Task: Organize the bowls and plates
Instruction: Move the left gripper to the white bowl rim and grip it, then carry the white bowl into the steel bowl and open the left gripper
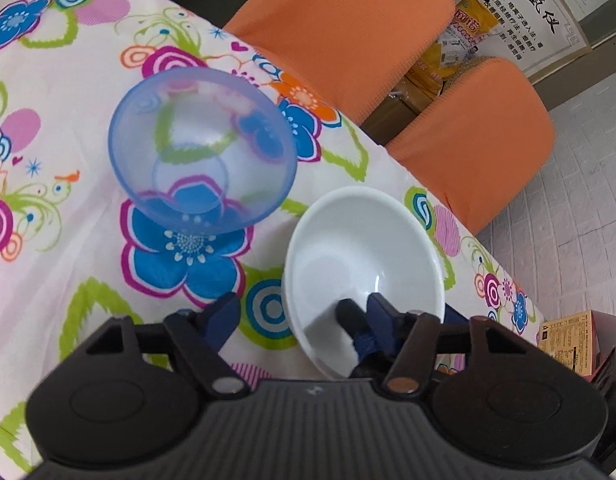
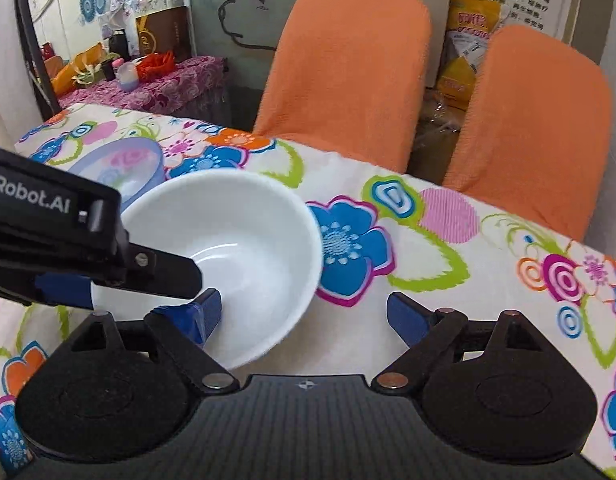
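Floral cloth covers the table [image 2: 447, 216], where a white bowl [image 1: 363, 264] is straddled at its near rim by the left gripper [image 1: 304, 312], spread wide. The right gripper [image 2: 304, 312] is held open, empty. The rim should be pinched squarely before nesting into the blue bowl [image 1: 200, 148] nearby.

White bowl [image 1: 363, 264] sits upright near the table's [image 1: 68, 240] chair-side edge, glossy and empty. Translucent blue bowl [image 1: 202, 148] stands upright just beside it, further in (the flowered cloth shows through its wall).
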{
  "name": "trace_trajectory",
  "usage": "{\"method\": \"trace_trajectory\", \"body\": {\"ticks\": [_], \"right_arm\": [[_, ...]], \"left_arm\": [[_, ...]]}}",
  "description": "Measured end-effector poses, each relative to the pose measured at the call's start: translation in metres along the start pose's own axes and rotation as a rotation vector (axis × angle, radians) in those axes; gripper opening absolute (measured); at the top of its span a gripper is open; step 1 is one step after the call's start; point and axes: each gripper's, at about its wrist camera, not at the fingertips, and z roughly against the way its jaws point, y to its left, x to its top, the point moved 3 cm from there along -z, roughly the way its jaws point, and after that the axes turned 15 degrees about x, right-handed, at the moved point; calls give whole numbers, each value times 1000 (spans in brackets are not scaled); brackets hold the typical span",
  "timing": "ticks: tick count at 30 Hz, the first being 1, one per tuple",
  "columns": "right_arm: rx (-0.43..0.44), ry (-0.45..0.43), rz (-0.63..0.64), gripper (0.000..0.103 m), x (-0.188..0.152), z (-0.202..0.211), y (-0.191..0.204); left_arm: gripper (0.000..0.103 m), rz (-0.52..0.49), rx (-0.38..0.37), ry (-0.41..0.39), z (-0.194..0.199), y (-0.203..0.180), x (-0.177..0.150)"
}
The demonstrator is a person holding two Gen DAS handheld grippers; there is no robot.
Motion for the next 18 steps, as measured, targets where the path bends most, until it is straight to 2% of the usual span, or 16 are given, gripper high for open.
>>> {"method": "trace_trajectory", "body": {"ticks": [2, 3, 4, 10, 14, 18], "right_arm": [[34, -5, -6, 76, -1, -1, 5], [49, 2, 9, 76, -1, -1, 9], [74, 13, 22, 75, -2, -1, 15], [78, -11, 70, 75, -1, 27, 42], [83, 7, 2, 75, -7, 43, 45], [110, 28, -70, 77, -28, 74, 51]], "left_arm": [[44, -45, 4, -2, -1, -4, 0], [30, -69, 6, 3, -2, -6, 0], [21, -88, 5, 10, -3, -7, -1], [20, -154, 9, -2, 12, -8, -10], [20, -190, 1, 2, 30, -9, -25], [20, -243, -12, 26, 53, -11, -55]]}}
